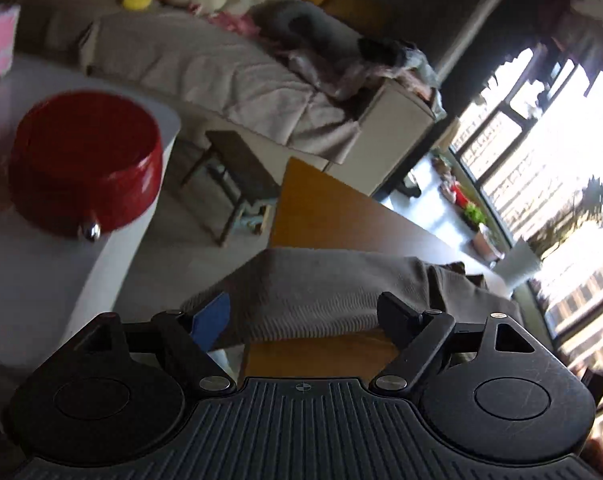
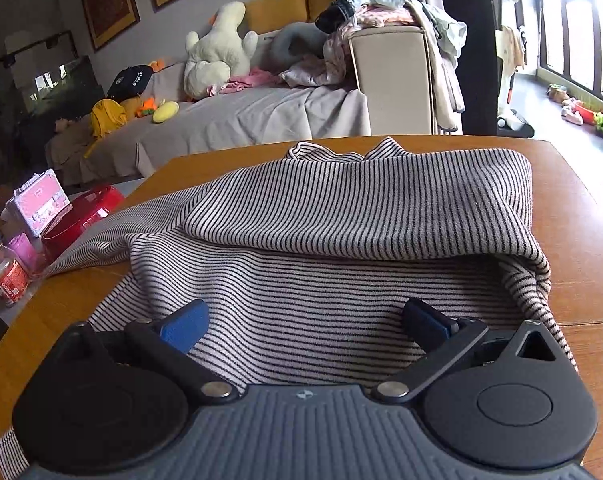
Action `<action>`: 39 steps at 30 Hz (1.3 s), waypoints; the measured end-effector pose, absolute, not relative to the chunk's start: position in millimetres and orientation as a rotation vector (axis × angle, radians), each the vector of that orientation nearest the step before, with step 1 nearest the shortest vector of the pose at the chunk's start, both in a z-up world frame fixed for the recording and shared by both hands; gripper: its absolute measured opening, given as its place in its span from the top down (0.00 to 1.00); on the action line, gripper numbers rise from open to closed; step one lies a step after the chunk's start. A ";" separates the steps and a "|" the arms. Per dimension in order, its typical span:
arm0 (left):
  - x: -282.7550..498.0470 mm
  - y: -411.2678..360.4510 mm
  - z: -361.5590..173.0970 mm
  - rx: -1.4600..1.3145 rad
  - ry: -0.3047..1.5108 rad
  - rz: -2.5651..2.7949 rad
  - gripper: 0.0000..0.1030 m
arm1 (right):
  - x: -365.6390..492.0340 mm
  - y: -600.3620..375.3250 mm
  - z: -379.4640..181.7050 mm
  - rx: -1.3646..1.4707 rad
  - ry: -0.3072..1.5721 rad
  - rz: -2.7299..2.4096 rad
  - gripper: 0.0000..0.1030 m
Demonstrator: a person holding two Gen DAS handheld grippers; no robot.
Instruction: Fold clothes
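Observation:
A black-and-white striped garment (image 2: 341, 216) lies on the wooden table (image 2: 581, 208), its far half folded over toward me. My right gripper (image 2: 305, 324) is open just above the near striped layer, with its blue fingertips (image 2: 187, 326) spread apart and nothing between them. In the left wrist view the same garment (image 1: 325, 292) hangs over the table's edge (image 1: 313, 204) and looks grey. My left gripper (image 1: 301, 316) is open, its jaws wide on either side of the cloth's hanging edge, not closed on it.
A red round tin (image 1: 85, 160) stands on a white side table (image 1: 113, 256) to the left. A pink case (image 2: 37, 202) and jars (image 2: 7, 276) sit beside it. A sofa (image 2: 241, 116) with plush toys and piled clothes lies beyond. Windows are on the right.

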State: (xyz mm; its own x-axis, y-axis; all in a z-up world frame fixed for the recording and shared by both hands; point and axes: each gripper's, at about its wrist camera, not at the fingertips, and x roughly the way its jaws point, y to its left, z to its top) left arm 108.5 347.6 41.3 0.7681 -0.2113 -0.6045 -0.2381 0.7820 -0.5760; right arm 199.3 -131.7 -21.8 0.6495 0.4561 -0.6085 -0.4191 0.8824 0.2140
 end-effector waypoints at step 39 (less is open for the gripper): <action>285.1 84.7 114.9 -0.584 0.588 -0.503 0.90 | 159.7 -239.9 4.8 0.254 0.419 0.303 0.00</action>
